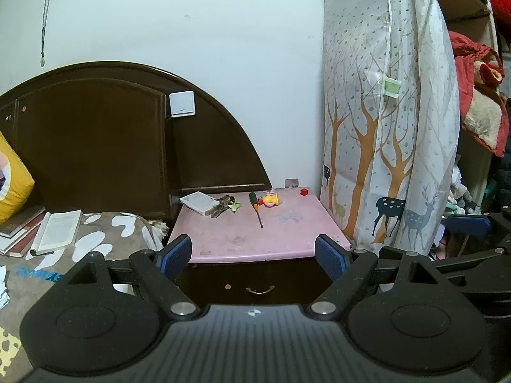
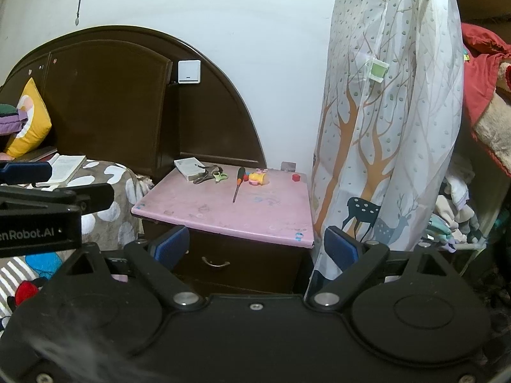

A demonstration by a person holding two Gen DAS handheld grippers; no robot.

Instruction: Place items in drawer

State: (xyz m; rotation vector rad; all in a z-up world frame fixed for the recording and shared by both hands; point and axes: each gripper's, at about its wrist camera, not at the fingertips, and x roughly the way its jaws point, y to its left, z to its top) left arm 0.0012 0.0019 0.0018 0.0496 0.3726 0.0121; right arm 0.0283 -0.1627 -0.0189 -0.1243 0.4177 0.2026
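A dark nightstand with a pink top [image 1: 249, 239] [image 2: 255, 214] stands ahead. Its drawer is shut, with a metal handle [image 1: 260, 290] [image 2: 215, 263]. On the top lie a white box [image 1: 199, 202] [image 2: 190, 168], green-handled scissors [image 1: 228, 206] [image 2: 214, 177], a screwdriver [image 1: 256, 212] [image 2: 238, 186], a yellow toy [image 1: 270, 200] [image 2: 258, 178] and a small red cube [image 1: 304, 191] [image 2: 296, 177]. My left gripper [image 1: 254, 257] is open and empty, in front of the nightstand. My right gripper [image 2: 255, 249] is open and empty, also short of it.
A bed with a patterned blanket [image 1: 95, 239] and open book [image 1: 59, 231] lies left, under a dark headboard [image 1: 95, 134]. A fabric wardrobe cover with deer print [image 1: 383, 127] [image 2: 383, 127] hangs right of the nightstand. Piled clothes [image 1: 479, 102] lie far right.
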